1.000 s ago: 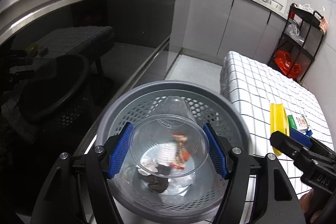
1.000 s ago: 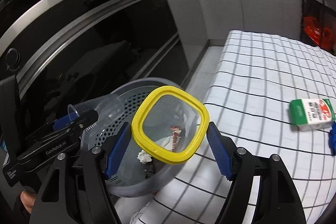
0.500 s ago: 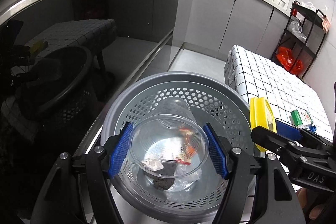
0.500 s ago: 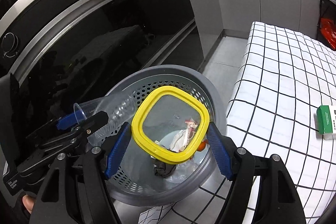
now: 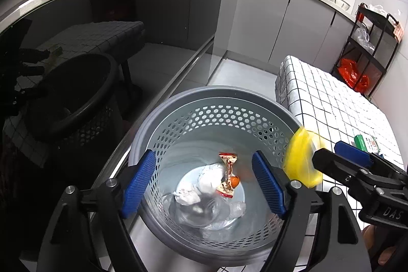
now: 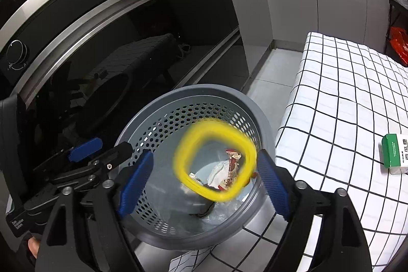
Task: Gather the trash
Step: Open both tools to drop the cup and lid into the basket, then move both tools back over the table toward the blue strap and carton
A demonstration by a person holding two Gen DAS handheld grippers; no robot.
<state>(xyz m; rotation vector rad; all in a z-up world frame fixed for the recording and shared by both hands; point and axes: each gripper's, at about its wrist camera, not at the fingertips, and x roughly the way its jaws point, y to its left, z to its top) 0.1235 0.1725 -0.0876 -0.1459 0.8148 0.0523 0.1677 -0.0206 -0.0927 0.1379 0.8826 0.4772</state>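
with both grippers' jaws spread over the grey basket [image 5: 211, 103], the yellow-rimmed lid [image 6: 215, 161] is dropping blurred onto the clear cup [image 5: 196, 214] and wrappers, while the green box [image 6: 396, 153] is waiting on the checked table [image 6: 344, 93] at right.

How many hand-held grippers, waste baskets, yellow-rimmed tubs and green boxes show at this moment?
Hand-held grippers: 2, left hand-held gripper and right hand-held gripper, both open
Waste basket: 1
Yellow-rimmed tub, blurred over the basket: 1
Green box on the checked cloth: 1
Total: 5
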